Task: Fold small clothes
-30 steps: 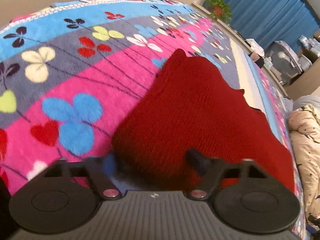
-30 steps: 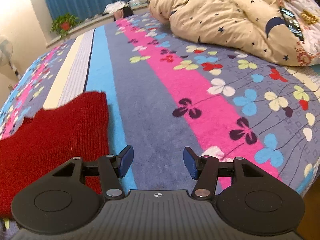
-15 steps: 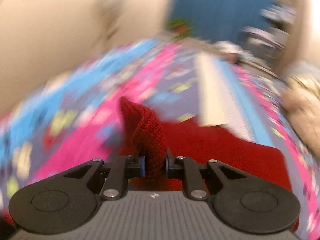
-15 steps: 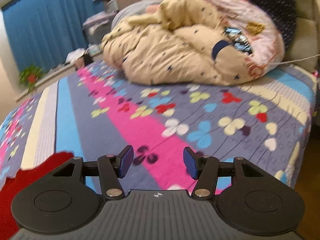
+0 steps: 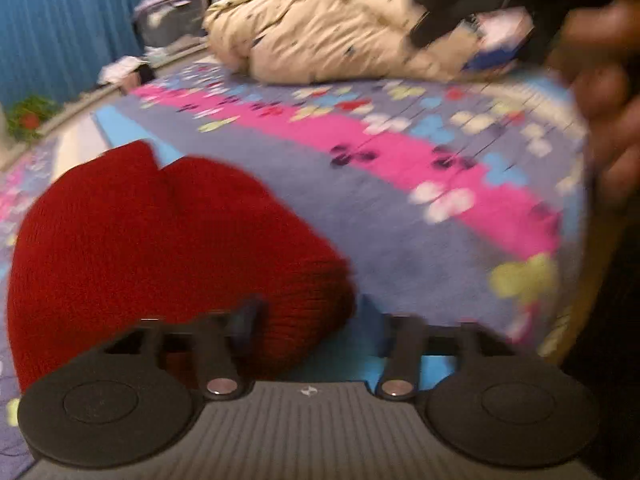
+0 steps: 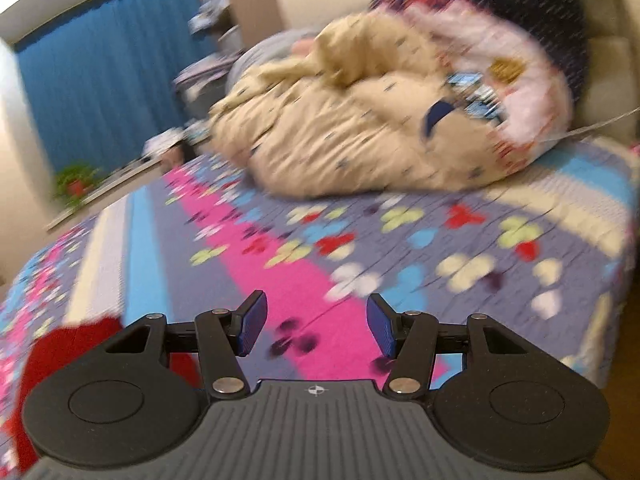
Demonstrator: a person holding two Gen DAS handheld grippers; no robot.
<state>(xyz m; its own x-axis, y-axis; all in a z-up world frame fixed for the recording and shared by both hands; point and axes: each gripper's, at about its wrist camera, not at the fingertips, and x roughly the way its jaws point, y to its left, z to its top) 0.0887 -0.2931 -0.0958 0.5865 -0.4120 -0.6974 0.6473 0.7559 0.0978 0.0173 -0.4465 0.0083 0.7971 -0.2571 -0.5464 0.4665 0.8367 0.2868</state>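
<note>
Red knit garment heaped on bedspread, left gripper & right gripper both spread apart, empty.

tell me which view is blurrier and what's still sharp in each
Left wrist: strongest motion blur; the red knit garment, floral blanket and left gripper fingers all smear. Right wrist: the beige duvet and blanket are smeared, but the open right gripper stays crisp. Both views bow the bed edges with fisheye distortion.

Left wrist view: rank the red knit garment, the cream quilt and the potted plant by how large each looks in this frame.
1. red knit garment, though nearness to the camera inflates it.
2. cream quilt, farther back, so possibly bigger in reality.
3. potted plant, clearly smallest and farthest.
</note>
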